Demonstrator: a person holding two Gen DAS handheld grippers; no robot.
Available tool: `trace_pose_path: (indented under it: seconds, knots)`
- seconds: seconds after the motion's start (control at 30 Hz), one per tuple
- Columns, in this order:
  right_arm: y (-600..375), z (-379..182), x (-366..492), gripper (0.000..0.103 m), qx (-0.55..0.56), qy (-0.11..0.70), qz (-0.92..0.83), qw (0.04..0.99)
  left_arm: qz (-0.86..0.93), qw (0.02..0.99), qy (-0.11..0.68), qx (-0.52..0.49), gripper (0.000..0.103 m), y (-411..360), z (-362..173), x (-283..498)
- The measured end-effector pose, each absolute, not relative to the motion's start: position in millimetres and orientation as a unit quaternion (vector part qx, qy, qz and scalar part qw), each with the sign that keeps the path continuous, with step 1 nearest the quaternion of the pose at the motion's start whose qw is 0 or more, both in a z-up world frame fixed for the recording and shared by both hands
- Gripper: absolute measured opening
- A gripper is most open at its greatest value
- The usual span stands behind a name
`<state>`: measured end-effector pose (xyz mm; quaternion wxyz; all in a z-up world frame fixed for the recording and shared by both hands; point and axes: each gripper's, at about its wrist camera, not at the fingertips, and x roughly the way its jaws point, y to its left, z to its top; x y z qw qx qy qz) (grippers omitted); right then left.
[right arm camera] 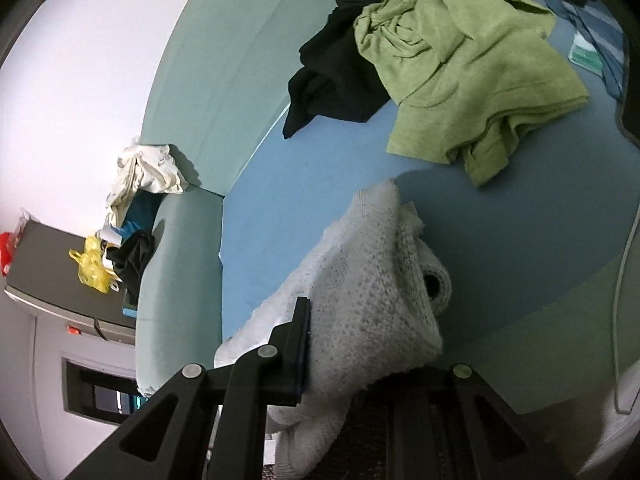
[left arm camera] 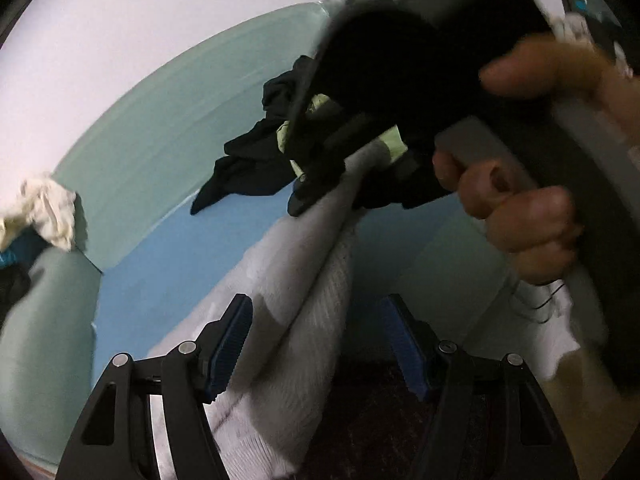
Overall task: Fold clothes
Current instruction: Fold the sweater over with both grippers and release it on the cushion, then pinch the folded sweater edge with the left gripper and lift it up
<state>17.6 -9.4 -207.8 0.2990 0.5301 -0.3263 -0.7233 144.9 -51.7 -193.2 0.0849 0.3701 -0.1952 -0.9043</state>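
A white knit cloth (right arm camera: 360, 280) hangs bunched from my right gripper (right arm camera: 348, 332), which is shut on its upper edge. The cloth covers one finger, and the other finger (right arm camera: 298, 332) shows at its left. In the left wrist view the same cloth (left arm camera: 304, 312) droops down from the right gripper (left arm camera: 316, 184), which a hand (left arm camera: 520, 220) holds. My left gripper (left arm camera: 320, 348) is open. The cloth passes between its blue pads (left arm camera: 236, 344) without being pinched. Everything hangs over a bed with a blue sheet (right arm camera: 304, 184).
A green shirt (right arm camera: 460, 60) and a black garment (right arm camera: 332, 80) lie crumpled at the far end of the bed. A teal padded frame (right arm camera: 192, 100) borders the mattress. A cream cloth (right arm camera: 144, 172) drapes over its corner. A grey cabinet (right arm camera: 48, 264) carries a yellow bag (right arm camera: 92, 266).
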Motion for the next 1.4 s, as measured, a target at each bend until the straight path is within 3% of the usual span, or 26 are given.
trace_pose_path:
  seconds: [0.23, 0.37, 0.5, 0.73, 1.17, 1.4]
  knots:
    - [-8.7, -207.8, 17.6, 0.019, 0.536, -0.322, -0.723, 0.294, -0.893, 0.135, -0.207, 0.375, 0.068, -62.9, -205.8, 111.8]
    - [-12.5, -201.7, 20.6, 0.019, 0.534, -0.309, -0.732, 0.289, -0.894, 0.169, -0.179, 0.374, 0.033, -79.3, -206.9, 100.7]
    - [-27.7, -185.9, 27.0, 0.019, 0.526, -0.259, -0.763, 0.273, -0.900, 0.186, -0.149, 0.364, 0.018, -89.8, -200.8, 97.7]
    - [-55.9, -164.6, 42.7, 0.019, 0.501, -0.145, -0.819, 0.237, -0.904, 0.191, -0.107, 0.366, 0.017, -103.7, -192.6, 105.7]
    - [-71.8, -140.1, 59.0, 0.018, 0.483, -0.098, -0.836, 0.241, -0.919, 0.184, -0.036, 0.347, 0.016, -136.0, -175.6, 106.7]
    - [-121.0, -105.5, 78.1, 0.018, 0.445, -0.028, -0.854, 0.266, -0.926, 0.220, 0.053, 0.301, 0.016, -177.6, -158.0, 125.0]
